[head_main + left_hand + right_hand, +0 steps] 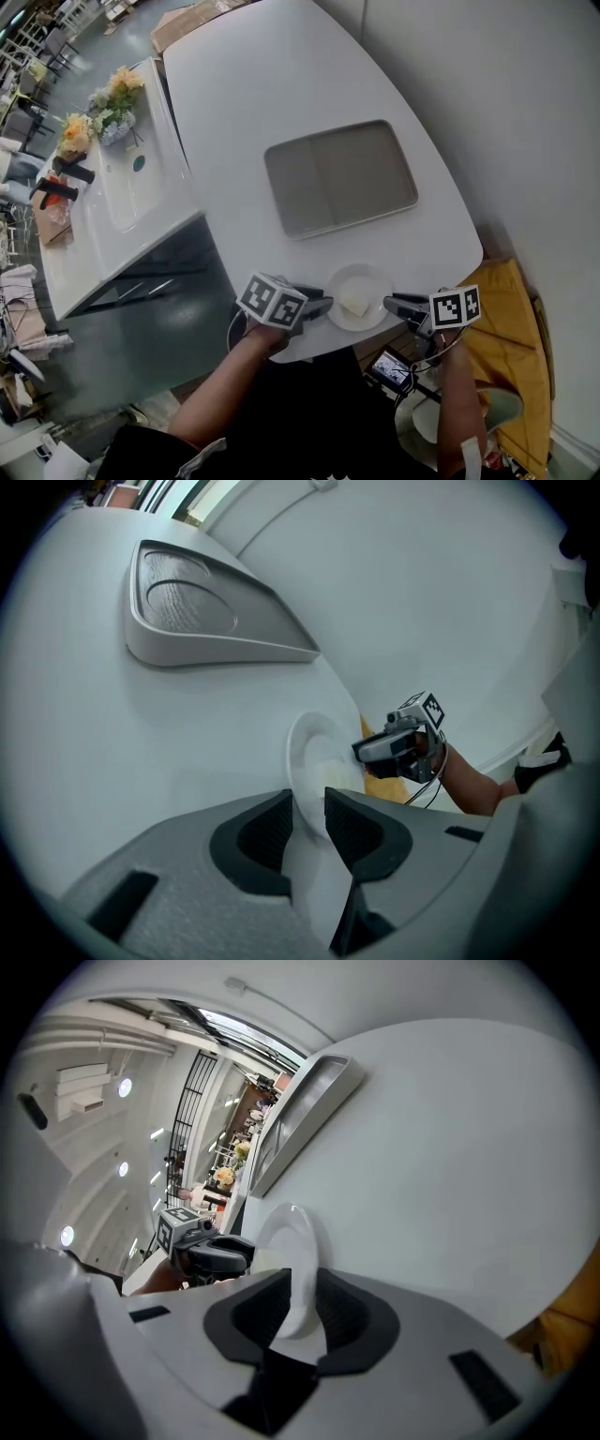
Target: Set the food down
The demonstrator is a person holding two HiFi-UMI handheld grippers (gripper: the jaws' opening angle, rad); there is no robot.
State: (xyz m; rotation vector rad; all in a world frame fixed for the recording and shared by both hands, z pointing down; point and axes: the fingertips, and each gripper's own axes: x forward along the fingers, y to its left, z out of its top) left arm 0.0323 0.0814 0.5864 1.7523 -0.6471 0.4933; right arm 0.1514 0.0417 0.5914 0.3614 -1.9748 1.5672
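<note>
A small white plate [359,298] with a pale square piece of food [354,302] rests at the near edge of the white table [281,94]. My left gripper [323,305] is at the plate's left rim and my right gripper [389,303] at its right rim. In the left gripper view the plate's rim [314,752] runs between the jaws of the left gripper [308,822], which stand slightly apart around it. In the right gripper view the plate [281,1241] likewise sits between the jaws of the right gripper [302,1307]. A grey tray [339,178] lies empty farther back.
A second white table [122,202] at the left carries flowers [112,103] and black handles [70,169]. A dark gap separates the two tables. A yellow seat [511,319] stands at the right, beside the table's near corner.
</note>
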